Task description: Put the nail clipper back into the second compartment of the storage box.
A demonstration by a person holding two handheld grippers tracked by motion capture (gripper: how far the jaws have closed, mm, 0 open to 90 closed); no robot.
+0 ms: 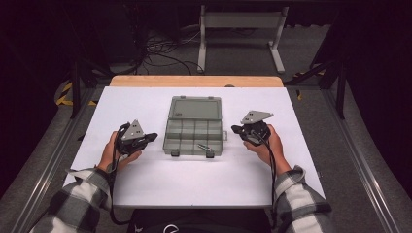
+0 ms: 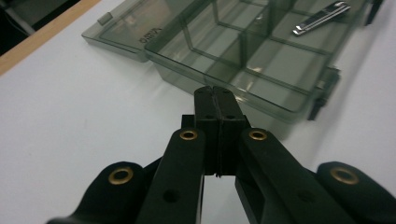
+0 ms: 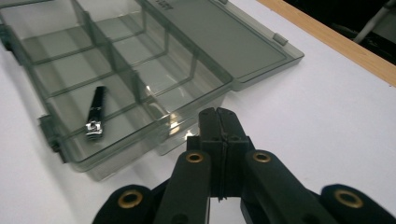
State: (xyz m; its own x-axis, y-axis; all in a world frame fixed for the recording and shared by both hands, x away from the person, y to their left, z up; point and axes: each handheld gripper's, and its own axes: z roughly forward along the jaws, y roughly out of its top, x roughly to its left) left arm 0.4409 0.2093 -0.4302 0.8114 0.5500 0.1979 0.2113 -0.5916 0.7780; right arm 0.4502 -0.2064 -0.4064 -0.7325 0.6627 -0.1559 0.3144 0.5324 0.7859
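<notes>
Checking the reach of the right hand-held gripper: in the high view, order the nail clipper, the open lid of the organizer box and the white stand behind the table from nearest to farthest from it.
From the right hand-held gripper:
1. Nail clipper, in a front compartment, to its left.
2. Open lid, lying flat behind the compartments.
3. White stand, on the floor beyond the table's far edge.

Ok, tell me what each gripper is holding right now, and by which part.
Nothing is held. The left gripper and right gripper both have their jaws shut on nothing, beside the open compartment box. The nail clipper lies untouched in a compartment.

organizer box [image 2: 243, 56] far corner cut off by top edge; lid lettering [image 2: 150, 36] too blurred to read
</notes>
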